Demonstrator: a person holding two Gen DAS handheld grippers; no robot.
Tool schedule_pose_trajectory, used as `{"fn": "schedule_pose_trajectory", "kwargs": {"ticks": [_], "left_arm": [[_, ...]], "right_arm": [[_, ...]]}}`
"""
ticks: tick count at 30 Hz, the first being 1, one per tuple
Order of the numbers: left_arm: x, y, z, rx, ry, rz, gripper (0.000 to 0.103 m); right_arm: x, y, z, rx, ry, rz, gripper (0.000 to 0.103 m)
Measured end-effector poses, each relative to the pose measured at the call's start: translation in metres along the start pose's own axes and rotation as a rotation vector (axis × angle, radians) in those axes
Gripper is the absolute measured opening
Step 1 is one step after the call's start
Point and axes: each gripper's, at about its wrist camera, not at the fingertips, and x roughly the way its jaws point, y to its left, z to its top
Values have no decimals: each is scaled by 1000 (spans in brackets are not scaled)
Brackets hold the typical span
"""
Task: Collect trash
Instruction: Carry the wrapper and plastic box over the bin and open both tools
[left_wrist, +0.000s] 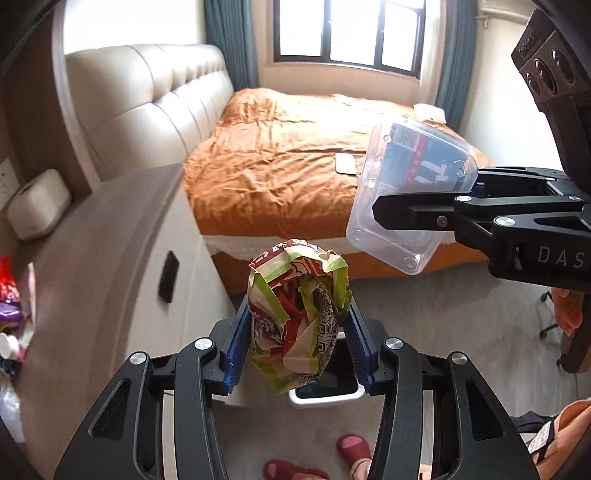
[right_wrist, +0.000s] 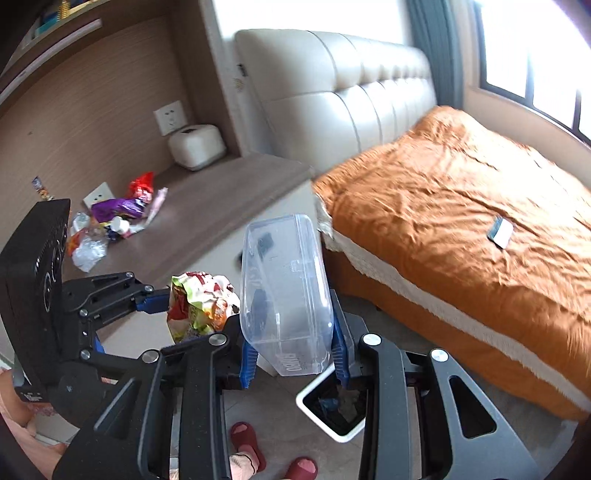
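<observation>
Fingers of the left gripper (left_wrist: 297, 332) were clamped on a crumpled wrapper (left_wrist: 299, 317), its green, red and white folds bulging above and below the blue pads (left_wrist: 234, 349), and the gripper was held level over the floor, just in front of the white trash bin (left_wrist: 325, 397) whose rim showed below the wrapper. To its left ran the bench (right_wrist: 207, 199), its rounded edge close beside the gripper, with a heap of loose wrappers and plastic (right_wrist: 110, 218) lying near the wall and a white box (right_wrist: 197, 146) further along by the headboard. Further right, the right gripper (right_wrist: 295, 350) was closed on a clear plastic container (right_wrist: 284, 291), held tilted on its side with its open mouth turned toward the left gripper; the two grippers came in side by side, near but apart, both above the bin (right_wrist: 332, 410), which already held dark scraps. Red slippers (right_wrist: 273, 454) stood on the floor just before the bin. Open floor lay between the bench and the bed (right_wrist: 461, 221), whose orange cover hung down at the right, close to the bin, with a small flat card (right_wrist: 500, 229) lying on top.
</observation>
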Motion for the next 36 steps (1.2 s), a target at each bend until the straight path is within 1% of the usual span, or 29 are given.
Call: {"fn": "schedule_pose_trajectory", "kwargs": {"ticks": [2,4,8,12,17,18,19,20,21,22,23,24,26,27,29,31,33,36], "left_arm": [[19,-9,-3,9,21,-36,47],[44,-17,-10,31,47,-55,47],[94,-26,-32,56,94,-92,47],[155,-26,-68,58,142,-122,47],[226,-25,-119,66,171,-141,47],[244,-24,-132,67,178,-151,49],[254,-24,-137,68,177,-156,52],[265,-24,-146,69,175,-158,65],[279,-25,-155,69,176,-171,93],[290,-24,-162,65,170,-174,99],[299,-25,-169,64,169,-176,98],[309,-25,-175,65,173,-180,98],[320,-28,-188,73,176,-149,98],[323,-29,-190,73,178,-150,98],[319,-27,-192,62,169,-139,98],[312,-26,-188,45,177,-152,98],[299,-25,-182,38,168,-140,98],[276,-20,-163,20,153,-132,98]], "right_arm": [[10,-15,-12,34,23,-16,34],[22,-27,-23,66,44,-28,34],[61,-51,-56,121,102,-57,34],[109,-67,-91,151,153,-78,34],[179,-81,-144,169,211,-89,34],[191,-83,-153,170,217,-87,34],[204,-85,-162,173,225,-83,34],[220,-88,-174,174,241,-79,37],[233,-91,-185,174,259,-67,66],[241,-93,-192,175,263,-62,88],[250,-96,-203,174,252,-72,97],[257,-98,-210,171,267,-75,99],[269,-101,-224,150,293,-94,99],[271,-101,-228,139,297,-110,99],[267,-101,-230,132,296,-113,99],[262,-98,-227,128,293,-121,99],[253,-95,-220,130,289,-115,99],[232,-86,-201,116,266,-117,99]]}}
